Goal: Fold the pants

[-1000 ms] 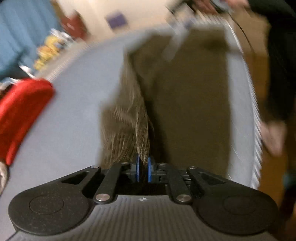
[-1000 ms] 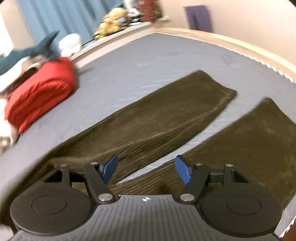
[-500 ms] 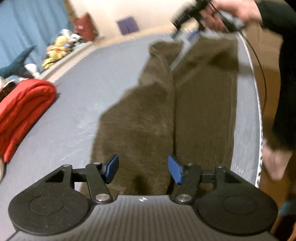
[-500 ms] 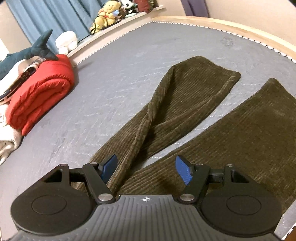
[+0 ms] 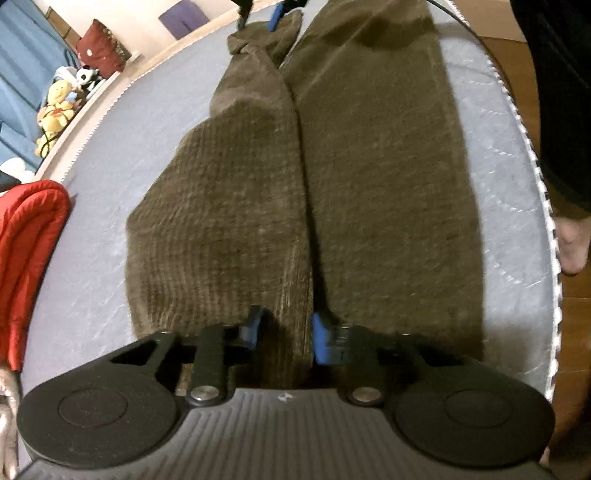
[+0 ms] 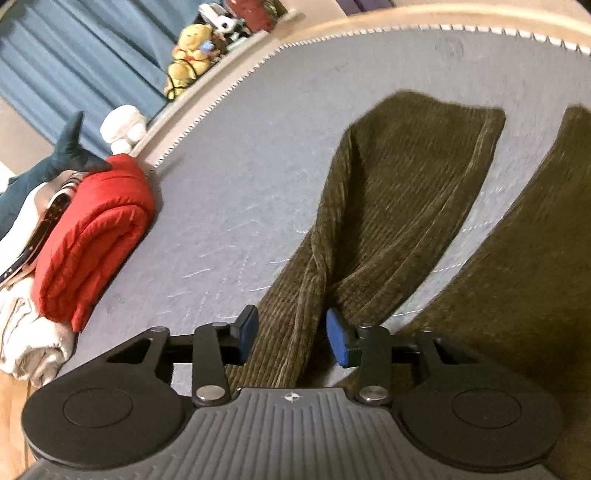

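Observation:
Olive-brown corduroy pants (image 5: 369, 177) lie flat on a grey mattress (image 5: 110, 206), the two legs side by side and running away from me. My left gripper (image 5: 286, 336) hovers low over the near end. Its jaws are closing around a raised edge of fabric, and a dark gap still shows beside the left pad. At the far end the right gripper (image 5: 258, 16) is just in view. In the right wrist view one pant leg (image 6: 399, 206) is twisted into a lengthwise fold. My right gripper (image 6: 291, 338) straddles that fold with its jaws closing, and the pads are not pressing.
A rolled red quilted cover (image 6: 92, 236) and white cloth (image 6: 26, 343) lie at the mattress's left side. A shark plush (image 6: 44, 166) and other soft toys (image 6: 188, 55) sit by the blue curtain. A person's bare foot (image 5: 572, 243) stands on the wooden floor past the right edge.
The left gripper let go of the lifted fabric, opened, sank to the pants and is narrowing again. The right gripper dropped closer to the leg, which has twisted into a fold, and its jaws narrowed.

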The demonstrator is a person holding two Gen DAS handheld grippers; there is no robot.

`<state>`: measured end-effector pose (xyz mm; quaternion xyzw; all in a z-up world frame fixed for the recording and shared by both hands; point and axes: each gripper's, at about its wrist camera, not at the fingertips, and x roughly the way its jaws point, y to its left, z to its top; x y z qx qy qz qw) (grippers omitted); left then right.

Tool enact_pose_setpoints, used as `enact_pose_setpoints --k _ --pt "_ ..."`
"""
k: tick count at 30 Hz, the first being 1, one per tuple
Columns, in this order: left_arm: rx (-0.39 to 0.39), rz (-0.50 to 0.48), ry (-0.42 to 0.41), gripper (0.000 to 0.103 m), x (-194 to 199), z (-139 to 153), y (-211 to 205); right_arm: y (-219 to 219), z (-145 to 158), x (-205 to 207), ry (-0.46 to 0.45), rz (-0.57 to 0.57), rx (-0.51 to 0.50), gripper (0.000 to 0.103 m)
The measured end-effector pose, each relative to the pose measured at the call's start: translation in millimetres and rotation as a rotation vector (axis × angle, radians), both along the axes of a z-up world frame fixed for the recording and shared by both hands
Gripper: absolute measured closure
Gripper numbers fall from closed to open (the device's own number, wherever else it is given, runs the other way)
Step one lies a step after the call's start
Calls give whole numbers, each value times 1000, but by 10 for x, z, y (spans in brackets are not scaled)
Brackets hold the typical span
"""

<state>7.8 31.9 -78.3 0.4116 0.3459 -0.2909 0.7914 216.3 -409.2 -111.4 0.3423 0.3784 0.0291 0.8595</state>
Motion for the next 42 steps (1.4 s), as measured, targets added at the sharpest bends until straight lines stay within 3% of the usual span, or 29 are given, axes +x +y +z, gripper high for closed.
enact_pose_setpoints --k 3,9,11,12,16,21,25,27,29,32,34,35,37,38,39,42 --pt "-13 8 -2 87 15 27 86 23 -138 127 36 -31 13 54" --pt "-74 28 -34 91 -19 258 226 114 -334 308 62 -46 7 55" --pt "-106 46 -49 91 -26 364 294 124 -331 329 47 -53 -5 75" --pt "-122 54 -56 91 -28 415 328 118 -314 332 39 -56 -9 93" --pt "-179 73 -88 91 -93 576 439 68 -134 224 -32 -44 -29 96" --pt "-261 52 -91 92 -234 708 631 -6 371 -260 -124 -26 -71 97" --pt "-330 -9 -32 92 -464 801 859 21 792 -976 -156 -4 -201 97" --pt "-343 -35 24 92 -573 794 971 69 861 -1389 -144 14 -256 97" --pt "-337 -39 100 91 -614 748 1043 107 760 -1707 -66 32 -298 97" --pt "-293 -45 250 81 -603 643 1061 83 415 -1890 114 82 -299 92" --pt "-330 -51 207 79 -618 745 1068 -108 293 -1905 164 15 -243 91" --pt "-384 -34 199 76 -573 832 1101 -207 310 -1890 147 -26 -225 88" --pt "-527 21 163 63 -490 1024 1200 -417 433 -1814 72 -113 -224 61" --pt "-578 66 118 58 -446 1107 1243 -503 500 -1755 38 -145 -238 55" --pt "-597 116 83 50 -401 1140 1261 -573 554 -1672 9 -161 -253 51" --pt "-593 333 46 49 -188 1117 1326 -736 591 -1377 -53 -191 -293 49"
